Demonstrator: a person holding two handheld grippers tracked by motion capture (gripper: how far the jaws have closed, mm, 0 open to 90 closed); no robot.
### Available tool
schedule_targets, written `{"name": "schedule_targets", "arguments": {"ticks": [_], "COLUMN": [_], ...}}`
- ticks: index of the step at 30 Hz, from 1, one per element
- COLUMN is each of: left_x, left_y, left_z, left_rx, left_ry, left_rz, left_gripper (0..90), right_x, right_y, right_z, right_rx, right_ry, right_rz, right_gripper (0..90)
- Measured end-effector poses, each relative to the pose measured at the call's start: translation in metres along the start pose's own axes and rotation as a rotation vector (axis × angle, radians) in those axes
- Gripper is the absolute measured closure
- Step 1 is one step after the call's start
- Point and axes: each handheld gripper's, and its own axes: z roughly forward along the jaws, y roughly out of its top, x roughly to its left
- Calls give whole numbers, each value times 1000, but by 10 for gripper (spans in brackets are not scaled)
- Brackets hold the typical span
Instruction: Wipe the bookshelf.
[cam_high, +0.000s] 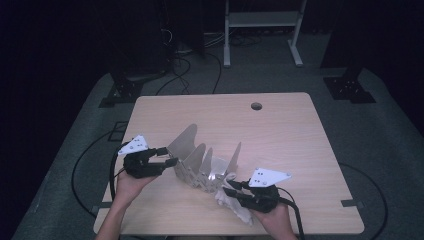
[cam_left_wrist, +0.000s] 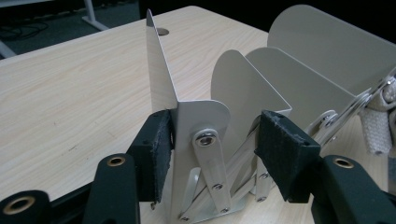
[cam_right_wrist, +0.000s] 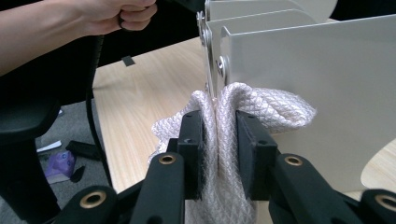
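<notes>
Dark room, wooden table (cam_high: 280, 120). Metal file rack (cam_high: 205, 162) near front edge. Left tool (cam_high: 166, 156) jaws part-open around rack's end plate. Right tool (cam_high: 231, 187) pinching white cloth (cam_high: 231, 202) against rack; wiping seems unfinished.

Overhead view faces forward; both close gripper views share the rack (cam_high: 205, 162).

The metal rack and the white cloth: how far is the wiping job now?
Done: the expanding metal rack stands spread on the table. In hand: the right gripper pinches the white cloth against the rack's end plate; the left gripper straddles the other end, one pad touching, not clamped. Left: apparently the remaining plates.
</notes>
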Motion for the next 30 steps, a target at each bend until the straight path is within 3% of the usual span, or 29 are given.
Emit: {"name": "schedule_targets", "arguments": {"ticks": [8,20,30], "left_x": [-7,-24,-40], "left_y": [2,6,10], "left_z": [4,20,34], "left_rx": [11,18,24], "left_ry": [10,-21,-57], "left_rz": [10,21,38], "left_gripper": [437,436,427], "right_x": [-7,-40,-65], "right_y": [-1,-3,-6], "right_z": [-4,-21,-33], "right_rx": [-3,-14,-22], "right_ry": [-60,-173,-232], "right_rz": [8,47,80], "right_gripper": [725,724,724]}}
